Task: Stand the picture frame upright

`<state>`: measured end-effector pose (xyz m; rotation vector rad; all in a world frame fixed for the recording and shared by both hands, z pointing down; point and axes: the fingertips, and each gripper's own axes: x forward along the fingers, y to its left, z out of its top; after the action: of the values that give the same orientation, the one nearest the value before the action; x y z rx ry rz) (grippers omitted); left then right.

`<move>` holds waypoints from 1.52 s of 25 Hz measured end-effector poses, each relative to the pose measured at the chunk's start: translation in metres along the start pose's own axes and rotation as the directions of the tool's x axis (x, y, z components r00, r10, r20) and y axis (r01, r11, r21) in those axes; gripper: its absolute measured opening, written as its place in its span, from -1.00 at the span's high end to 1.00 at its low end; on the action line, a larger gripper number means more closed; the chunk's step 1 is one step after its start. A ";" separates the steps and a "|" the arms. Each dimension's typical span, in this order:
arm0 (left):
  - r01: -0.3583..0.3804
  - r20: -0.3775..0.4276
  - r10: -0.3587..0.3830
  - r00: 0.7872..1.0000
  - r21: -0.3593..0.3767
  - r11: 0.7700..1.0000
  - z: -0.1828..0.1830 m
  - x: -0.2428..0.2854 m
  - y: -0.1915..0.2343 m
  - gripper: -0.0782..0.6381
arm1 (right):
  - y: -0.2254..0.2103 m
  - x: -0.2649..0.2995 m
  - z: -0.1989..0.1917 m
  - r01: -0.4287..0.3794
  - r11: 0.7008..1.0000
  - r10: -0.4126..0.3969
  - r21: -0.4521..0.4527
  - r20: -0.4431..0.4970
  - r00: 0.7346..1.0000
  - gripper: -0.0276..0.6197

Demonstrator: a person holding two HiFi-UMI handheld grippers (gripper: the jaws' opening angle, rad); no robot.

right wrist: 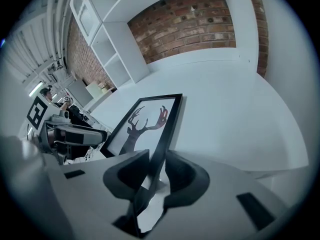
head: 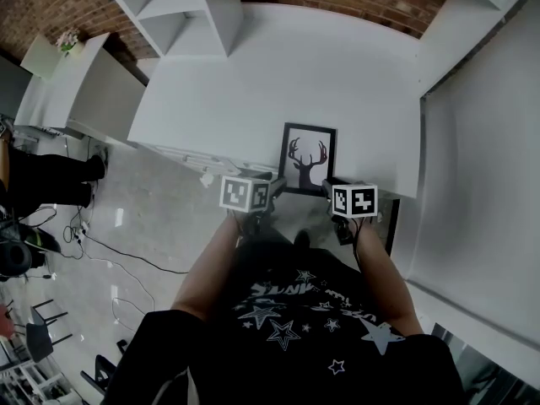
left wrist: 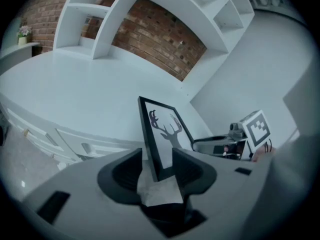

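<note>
– White counter (head: pixel 253 83) under a brick wall, with the picture frame (head: pixel 308 159) standing upright right at the near edge, deer print facing us. What could still go wrong?

– Tipping, I reckon. The left gripper (left wrist: pixel 156 156) has its jaws wide, so the frame's lower corner sits loose between them. Only the right gripper (right wrist: pixel 157 159) pinches the other edge. If it twists, or there's no prop behind (can't see one), the frame goes flat or off the lip. Both forearms reach forward, with the grippers level at the bottom corners.

Black tee (head: pixel 291 344), white stars (head: pixel 283 334) (some outlined); white lettering (head: pixel 283 292)
</note>
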<state>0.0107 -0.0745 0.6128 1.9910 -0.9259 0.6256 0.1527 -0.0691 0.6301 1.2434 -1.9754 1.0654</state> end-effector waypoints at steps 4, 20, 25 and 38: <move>-0.001 -0.042 0.000 0.999 -0.031 1.000 -0.003 0.011 0.000 0.29 | 0.000 -0.001 -0.001 -0.015 1.000 0.015 0.014 0.000 1.000 0.59; -0.041 -0.096 0.035 0.995 -0.056 0.998 -0.005 0.024 0.004 0.49 | -0.003 0.002 -0.002 -0.100 0.987 0.099 0.130 0.009 0.995 0.61; -0.078 -0.080 0.075 0.994 -0.028 0.997 -0.009 0.020 0.001 0.49 | -0.005 0.001 -0.002 -0.119 0.983 0.118 0.139 0.012 0.993 0.63; -0.185 0.109 0.184 0.977 -0.006 0.983 0.020 -0.009 -0.005 0.49 | 0.009 -0.014 0.033 -0.175 0.984 0.171 0.020 0.131 0.977 0.64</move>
<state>0.0109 -0.0861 0.5933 1.9730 -1.1870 0.6259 0.1481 -0.0887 0.5991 1.2010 -2.2061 1.1288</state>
